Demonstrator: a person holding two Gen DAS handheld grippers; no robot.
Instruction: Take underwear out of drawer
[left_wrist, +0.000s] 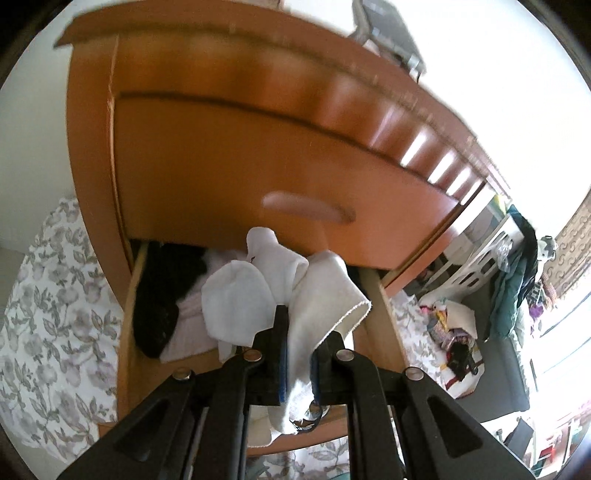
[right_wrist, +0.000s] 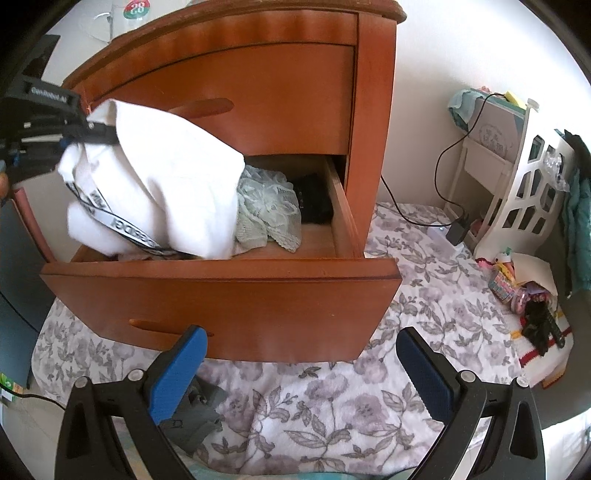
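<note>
My left gripper (left_wrist: 304, 332) is shut on white underwear (left_wrist: 258, 291), and the cloth bunches up between and over its fingers. The right wrist view shows that same left gripper (right_wrist: 98, 129) at the upper left, holding the white underwear (right_wrist: 159, 173) with its lettered waistband above the open lower drawer (right_wrist: 221, 295) of an orange wooden nightstand (right_wrist: 373, 110). Inside the drawer lie a pale lace garment (right_wrist: 266, 210) and a black garment (right_wrist: 314, 203). My right gripper (right_wrist: 306, 365) stands open in front of the drawer front, its blue pads (right_wrist: 184, 369) holding nothing.
The nightstand stands on a floral rug (right_wrist: 424, 302). A grey cloth (right_wrist: 201, 410) lies on the rug by my right gripper's left finger. To the right are a white shelf (right_wrist: 517, 192), a charger with its cable (right_wrist: 456, 230) and a pile of small toys (right_wrist: 528, 302).
</note>
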